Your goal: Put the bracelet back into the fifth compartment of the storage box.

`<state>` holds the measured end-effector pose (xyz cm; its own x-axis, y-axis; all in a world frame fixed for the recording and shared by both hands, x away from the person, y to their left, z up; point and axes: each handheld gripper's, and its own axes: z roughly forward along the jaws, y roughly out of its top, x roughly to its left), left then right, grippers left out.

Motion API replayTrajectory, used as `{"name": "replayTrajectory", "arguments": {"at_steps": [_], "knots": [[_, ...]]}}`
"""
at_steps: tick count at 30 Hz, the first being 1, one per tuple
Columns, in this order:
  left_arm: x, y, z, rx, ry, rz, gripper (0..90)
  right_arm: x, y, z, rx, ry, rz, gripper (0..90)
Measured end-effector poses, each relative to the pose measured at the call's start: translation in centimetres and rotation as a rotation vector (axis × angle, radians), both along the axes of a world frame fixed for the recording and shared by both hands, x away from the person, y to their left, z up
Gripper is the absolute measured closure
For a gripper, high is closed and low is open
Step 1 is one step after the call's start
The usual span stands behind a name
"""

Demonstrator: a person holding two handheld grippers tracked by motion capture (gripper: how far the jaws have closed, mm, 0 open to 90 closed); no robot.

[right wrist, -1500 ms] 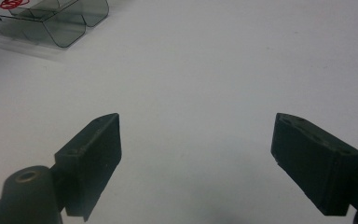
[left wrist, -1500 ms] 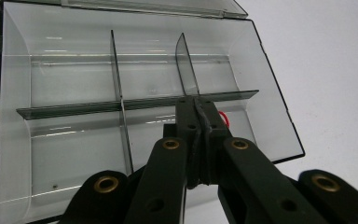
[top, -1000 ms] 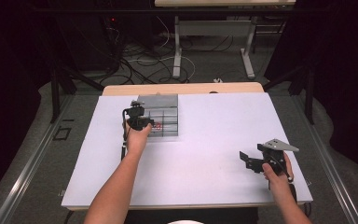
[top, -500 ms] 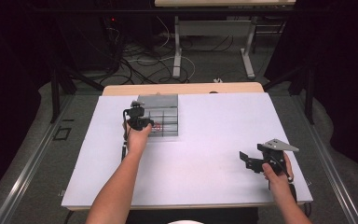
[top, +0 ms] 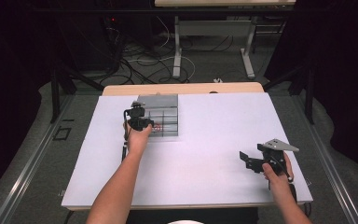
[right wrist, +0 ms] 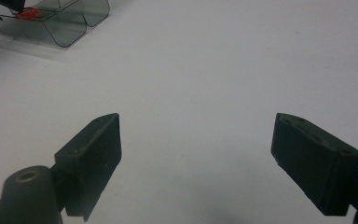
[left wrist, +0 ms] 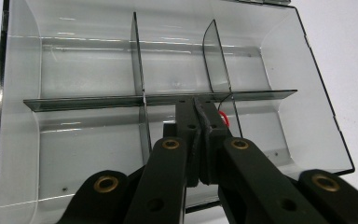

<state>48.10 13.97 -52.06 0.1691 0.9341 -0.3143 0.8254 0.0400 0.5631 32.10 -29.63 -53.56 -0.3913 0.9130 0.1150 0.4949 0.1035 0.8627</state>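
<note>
Left gripper view has the left tongs (left wrist: 200,109) pressed together inside the clear divided box (left wrist: 37,65), tips at its cross divider, a small red item (left wrist: 223,116) just beside them (whether pinched, I cannot tell). Right tongs (right wrist: 196,163) gape empty, well away from the box over the desk (right wrist: 223,60).

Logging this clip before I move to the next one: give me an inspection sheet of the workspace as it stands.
Surface: white table, bare apart from the box.
Job's things: clear box with dividers, far left of the table; a small red item with a thin black wire in a near compartment, beside the left claw's tips.
Clutter: nothing seen.
Grippers: left claw inside the box, jaws together; whether it pinches the wire cannot be told. Right claw open, low over bare table at the near right.
Cables: a cable hangs from the left claw; more lie on the floor beyond.
Surroundings: dark room, desk legs behind.
</note>
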Motion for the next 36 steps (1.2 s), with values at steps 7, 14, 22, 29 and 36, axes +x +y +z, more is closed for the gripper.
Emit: {"name": "replayTrajectory", "arguments": {"at_steps": [7, 14, 22, 29, 36], "knots": [[0.0, 0.0, 0.0, -0.002, 0.002, -0.003, 89.7, 0.0, -0.1, 0.0, -0.005, -0.004, 0.002, 15.5], [-0.2, -0.1, 0.1, -0.009, -0.008, -0.004, 83.7, 0.0, -0.1, 0.0, -0.005, -0.005, 0.002, 15.5], [-0.4, 0.2, 0.5, -0.021, -0.019, -0.006, 78.2, 0.0, -0.1, 0.0, -0.006, -0.005, 0.003, 15.5], [-0.6, 0.4, 0.8, -0.041, -0.037, -0.009, 70.8, 0.0, -0.2, 0.0, -0.007, -0.001, 0.006, 15.5], [-0.8, 0.8, 1.3, -0.054, -0.055, -0.009, 63.9, 0.0, -0.3, -0.1, -0.001, 0.003, 0.002, 15.5]]}}
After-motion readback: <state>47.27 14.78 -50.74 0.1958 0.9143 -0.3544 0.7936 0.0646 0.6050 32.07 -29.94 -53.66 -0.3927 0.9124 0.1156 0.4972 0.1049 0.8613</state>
